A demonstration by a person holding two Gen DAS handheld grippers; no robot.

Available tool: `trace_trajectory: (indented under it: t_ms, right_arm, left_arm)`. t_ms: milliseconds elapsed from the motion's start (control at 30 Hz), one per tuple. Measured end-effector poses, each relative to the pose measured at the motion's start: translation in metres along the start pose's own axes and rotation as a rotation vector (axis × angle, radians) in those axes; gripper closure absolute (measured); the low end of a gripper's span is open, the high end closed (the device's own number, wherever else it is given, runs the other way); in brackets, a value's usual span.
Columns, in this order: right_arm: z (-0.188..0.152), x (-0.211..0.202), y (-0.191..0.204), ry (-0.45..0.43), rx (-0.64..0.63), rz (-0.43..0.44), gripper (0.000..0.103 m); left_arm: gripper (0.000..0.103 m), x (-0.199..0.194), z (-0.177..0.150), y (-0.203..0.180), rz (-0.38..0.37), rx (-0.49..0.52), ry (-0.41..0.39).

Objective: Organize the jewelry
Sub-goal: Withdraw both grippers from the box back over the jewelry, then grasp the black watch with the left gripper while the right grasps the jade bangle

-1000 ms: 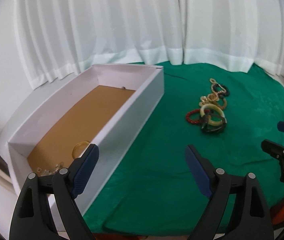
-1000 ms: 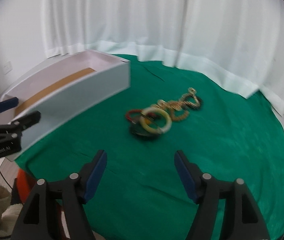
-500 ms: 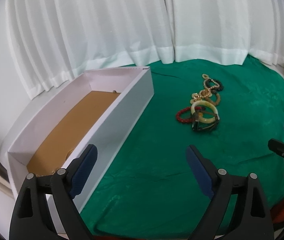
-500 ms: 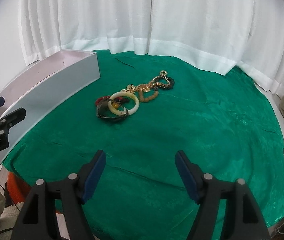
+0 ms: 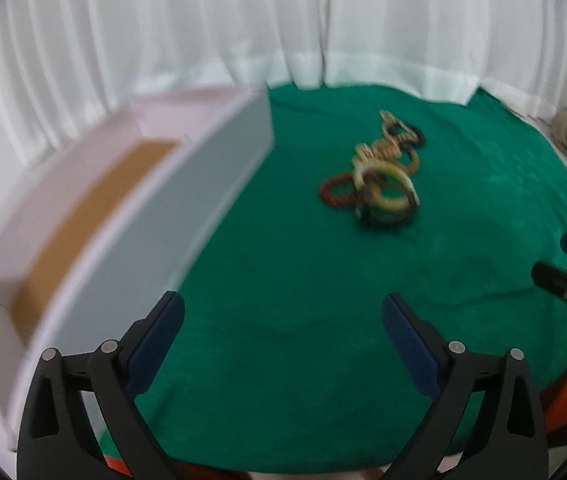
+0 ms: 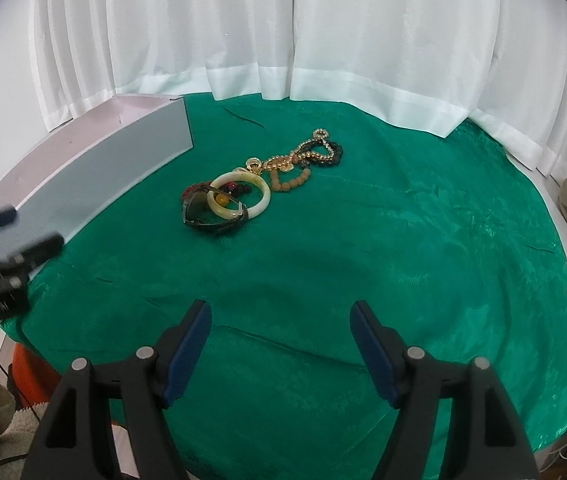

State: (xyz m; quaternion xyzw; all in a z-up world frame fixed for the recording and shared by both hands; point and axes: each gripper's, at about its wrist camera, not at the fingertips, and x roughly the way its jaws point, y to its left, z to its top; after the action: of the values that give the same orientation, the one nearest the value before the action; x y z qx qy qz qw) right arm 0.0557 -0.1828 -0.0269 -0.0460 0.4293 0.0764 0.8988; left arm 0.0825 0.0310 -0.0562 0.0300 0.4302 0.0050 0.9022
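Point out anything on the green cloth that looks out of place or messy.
The jewelry pile lies tangled in the open on the green cloth, outside the white box: a cream bangle rests on a dark bracelet, with bead strands and a gold chain overlapping. Nothing looks broken.

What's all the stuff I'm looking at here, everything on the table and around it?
Box: one, white with a brown floor, long and open-topped, on the left of the cloth.
Cloth: one, green, covering the table.
Bangle: one, cream, in the jewelry pile at the cloth's middle.
Sunglasses: one pair, dark, at the pile's near end, partly under the bangle.
Red bead bracelet: one, at the pile's left.
Brown bead bracelet: one, mid-pile.
Gold chain: at least one, running along the pile.
Black bead bracelet: one, at the far end.
Curtain: white, behind the table.
Left gripper: one, black with blue pads, jaws opening, nothing between them.
Right gripper: one, same colours, open, empty.
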Motion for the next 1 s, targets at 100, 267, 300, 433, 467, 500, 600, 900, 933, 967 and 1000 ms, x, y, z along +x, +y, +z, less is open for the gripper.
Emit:
trace_trajectory:
  t_ms: [100, 267, 300, 433, 467, 500, 600, 900, 933, 967, 1000]
  right_arm:
    - [-0.003, 0.004, -0.004, 0.008, 0.010, -0.003, 0.029]
    - [-0.010, 0.017, -0.012, 0.041, 0.035, 0.011, 0.029]
    - [-0.011, 0.019, -0.013, 0.046, 0.037, 0.013, 0.029]
    - [-0.013, 0.024, -0.019, 0.055, 0.051, 0.022, 0.029]
    - [-0.013, 0.025, -0.021, 0.055, 0.055, 0.023, 0.029]
    - [-0.014, 0.025, -0.022, 0.055, 0.058, 0.025, 0.029]
    - [-0.015, 0.025, -0.025, 0.054, 0.066, 0.026, 0.029]
    - [-0.019, 0.031, -0.036, 0.066, 0.091, 0.027, 0.029]
    - [-0.018, 0.030, -0.036, 0.064, 0.091, 0.027, 0.029]
    - [-0.018, 0.029, -0.036, 0.060, 0.089, 0.027, 0.029]
    - [-0.017, 0.028, -0.036, 0.056, 0.086, 0.027, 0.029]
  left_arm:
    - [0.004, 0.017, -0.010, -0.001, -0.071, -0.017, 0.051]
    - [0.004, 0.028, -0.005, -0.014, -0.162, -0.021, 0.066]
    - [0.004, 0.028, -0.001, -0.016, -0.172, -0.017, 0.057]
    - [0.004, 0.039, 0.030, -0.029, -0.212, 0.019, -0.017]
    - [0.004, 0.044, 0.037, -0.029, -0.215, 0.018, -0.026]
    - [0.004, 0.051, 0.044, -0.031, -0.219, 0.016, -0.030]
    - [0.010, 0.076, 0.062, -0.034, -0.216, 0.006, -0.019]
    - [0.092, 0.130, 0.072, -0.060, -0.191, 0.095, 0.077]
    - [0.094, 0.128, 0.070, -0.058, -0.195, 0.085, 0.074]
    - [0.094, 0.125, 0.068, -0.054, -0.205, 0.071, 0.076]
    - [0.094, 0.122, 0.067, -0.051, -0.215, 0.055, 0.079]
